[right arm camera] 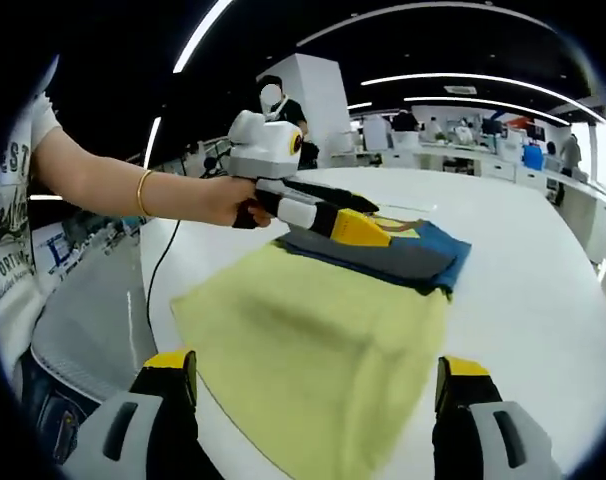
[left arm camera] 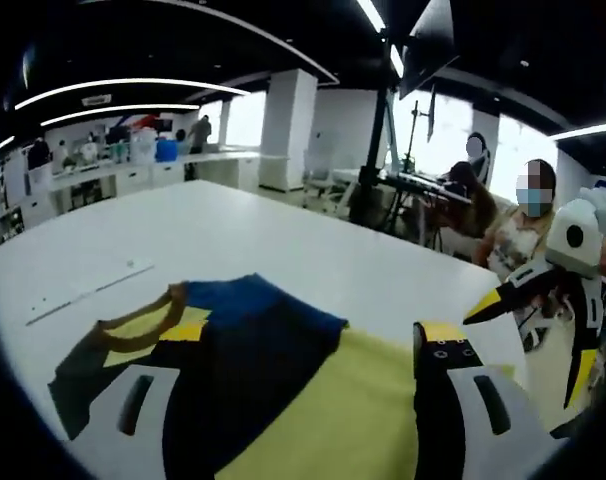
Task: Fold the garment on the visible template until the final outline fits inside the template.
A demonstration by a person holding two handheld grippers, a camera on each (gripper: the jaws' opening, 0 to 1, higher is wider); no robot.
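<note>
Yellow garment [right arm camera: 323,340] lies flat on the white table [right arm camera: 543,290], both grippers, left [right arm camera: 358,222] and right [right arm camera: 318,400], hovering over it, jaws apart and empty, seemingly poised for a fold.

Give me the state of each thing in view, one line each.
Garment: lying on the white table, partly folded, yellow part flat, blue and dark part at the far end.
Left tool: over the garment's dark part, held by a hand; open or shut cannot be told.
Right tool: open, empty, over the yellow part.
</note>
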